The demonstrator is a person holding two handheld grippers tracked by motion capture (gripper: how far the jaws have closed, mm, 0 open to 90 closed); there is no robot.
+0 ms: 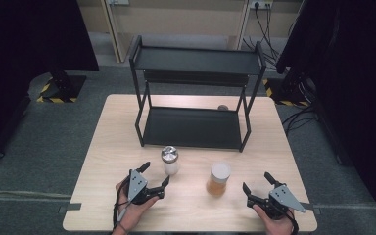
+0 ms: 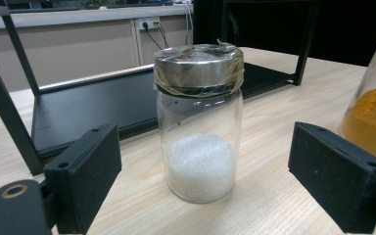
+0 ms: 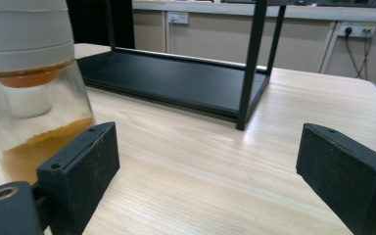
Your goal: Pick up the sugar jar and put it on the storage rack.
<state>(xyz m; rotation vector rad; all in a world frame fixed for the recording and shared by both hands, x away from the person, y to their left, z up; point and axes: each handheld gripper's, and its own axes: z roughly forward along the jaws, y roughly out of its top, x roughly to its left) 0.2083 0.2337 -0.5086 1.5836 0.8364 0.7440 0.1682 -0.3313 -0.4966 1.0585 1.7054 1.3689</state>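
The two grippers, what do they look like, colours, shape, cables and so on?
Both are black handheld tools. The left gripper and right gripper each carry a grey three-cornered plate on top, dotted with small holes. Each has two flat, rectangular black jaws with small screw holes in their top edges, seen up close in the gripper views. A dark cable trails from each. No sleeves are visible on the forearms.

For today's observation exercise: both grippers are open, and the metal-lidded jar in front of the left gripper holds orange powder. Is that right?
Not quite. The metal-lidded jar holds white granules, as the left gripper view shows; the rest stands. The orange powder is in the white-lidded jar.
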